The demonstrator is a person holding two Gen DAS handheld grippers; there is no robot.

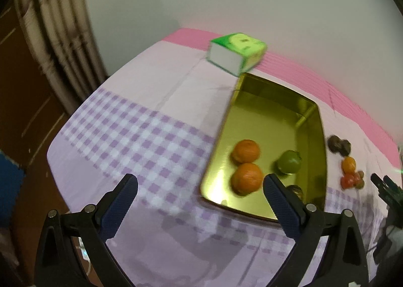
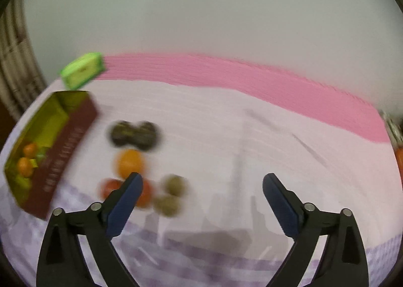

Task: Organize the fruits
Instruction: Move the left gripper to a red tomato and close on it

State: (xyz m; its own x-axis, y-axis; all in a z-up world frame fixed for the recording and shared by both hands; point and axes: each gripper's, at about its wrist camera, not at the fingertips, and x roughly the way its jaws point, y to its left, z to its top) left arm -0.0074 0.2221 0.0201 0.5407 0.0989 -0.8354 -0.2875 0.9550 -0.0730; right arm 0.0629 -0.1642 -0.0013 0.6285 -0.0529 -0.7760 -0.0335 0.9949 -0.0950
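A gold-lined tray (image 1: 254,100) lies on the table and holds two oranges (image 1: 245,151), (image 1: 246,178), a green fruit (image 1: 289,165) and a dark fruit (image 1: 295,189) partly hidden behind my finger. My left gripper (image 1: 200,186) hovers open over the cloth at the tray's near-left corner, holding nothing. Right of the tray (image 2: 37,133) lie loose fruits: two dark ones (image 2: 134,134), an orange (image 2: 131,163), red ones (image 2: 110,187) and two brownish ones (image 2: 173,185). My right gripper (image 2: 202,185) is open and empty, with its left fingertip over the red fruits. This view is blurred.
A green and white box (image 1: 236,51) sits at the table's far edge behind the tray. A pink band (image 2: 252,78) runs along the back of the checked cloth (image 1: 141,141). A curtain (image 1: 58,35) and wooden furniture stand at the left. Something orange (image 2: 399,161) shows at the right edge.
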